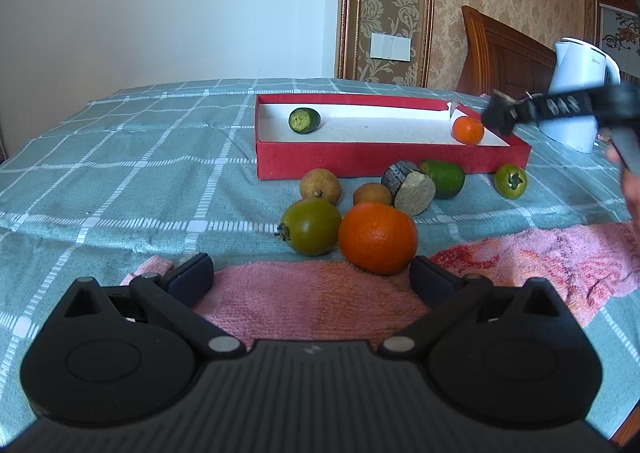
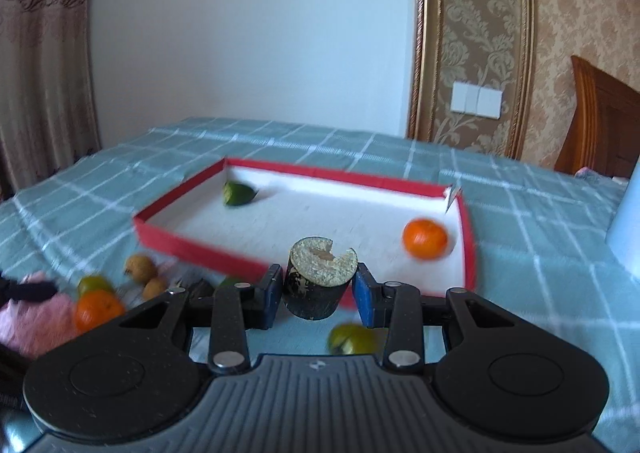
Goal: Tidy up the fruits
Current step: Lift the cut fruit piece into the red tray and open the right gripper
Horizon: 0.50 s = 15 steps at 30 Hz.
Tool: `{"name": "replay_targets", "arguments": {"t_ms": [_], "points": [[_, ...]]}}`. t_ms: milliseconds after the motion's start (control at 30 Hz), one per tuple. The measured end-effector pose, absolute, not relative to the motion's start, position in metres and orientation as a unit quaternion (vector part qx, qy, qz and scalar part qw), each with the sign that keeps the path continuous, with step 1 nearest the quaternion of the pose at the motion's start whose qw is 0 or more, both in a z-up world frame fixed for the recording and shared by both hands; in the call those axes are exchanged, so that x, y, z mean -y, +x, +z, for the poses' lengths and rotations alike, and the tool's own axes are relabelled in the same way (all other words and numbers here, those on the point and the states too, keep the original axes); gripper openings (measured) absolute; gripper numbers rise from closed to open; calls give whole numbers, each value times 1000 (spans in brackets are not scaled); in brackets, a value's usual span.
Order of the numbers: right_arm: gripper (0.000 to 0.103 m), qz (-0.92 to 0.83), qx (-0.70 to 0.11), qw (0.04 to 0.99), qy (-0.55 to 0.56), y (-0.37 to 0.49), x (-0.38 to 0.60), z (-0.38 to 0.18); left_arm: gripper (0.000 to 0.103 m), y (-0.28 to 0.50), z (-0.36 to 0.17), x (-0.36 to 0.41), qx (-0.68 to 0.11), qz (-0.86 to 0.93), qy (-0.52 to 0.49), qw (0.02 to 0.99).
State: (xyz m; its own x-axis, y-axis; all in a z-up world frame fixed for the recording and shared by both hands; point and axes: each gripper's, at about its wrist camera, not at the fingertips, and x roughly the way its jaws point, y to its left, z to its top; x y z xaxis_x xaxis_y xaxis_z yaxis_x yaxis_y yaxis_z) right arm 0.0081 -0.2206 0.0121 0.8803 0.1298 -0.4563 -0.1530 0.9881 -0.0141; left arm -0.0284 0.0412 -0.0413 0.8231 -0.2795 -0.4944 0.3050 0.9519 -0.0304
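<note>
A red tray (image 1: 360, 163) with a white floor holds a cut green fruit (image 1: 304, 120) at its left and a small orange (image 1: 467, 129) at its right. In front of it lie a large orange (image 1: 377, 237), a green tomato-like fruit (image 1: 310, 226), two brown longans (image 1: 320, 185), a dark cut stub (image 1: 408, 187), a green fruit (image 1: 445, 178) and a small green tomato (image 1: 510, 180). My left gripper (image 1: 312, 273) is open and empty just short of the large orange. My right gripper (image 2: 316, 295) is shut on a dark cut stub (image 2: 318, 281), held above the tray's near wall (image 2: 192, 249).
A pink towel (image 1: 320, 301) lies under my left gripper. A white kettle (image 1: 580, 93) stands right of the tray, with a wooden headboard (image 1: 500, 49) behind. The checked teal cloth (image 1: 120, 173) covers the surface. The right gripper also shows over the tray's right corner in the left wrist view (image 1: 500, 115).
</note>
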Motion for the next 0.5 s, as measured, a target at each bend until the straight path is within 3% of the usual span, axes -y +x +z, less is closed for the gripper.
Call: {"name": "replay_targets", "arguments": {"t_ms": [500], "points": [[37,13,-292,956,-35,118,229,-15,103,-28,-41,-41,-255,-153,27,954]]}}
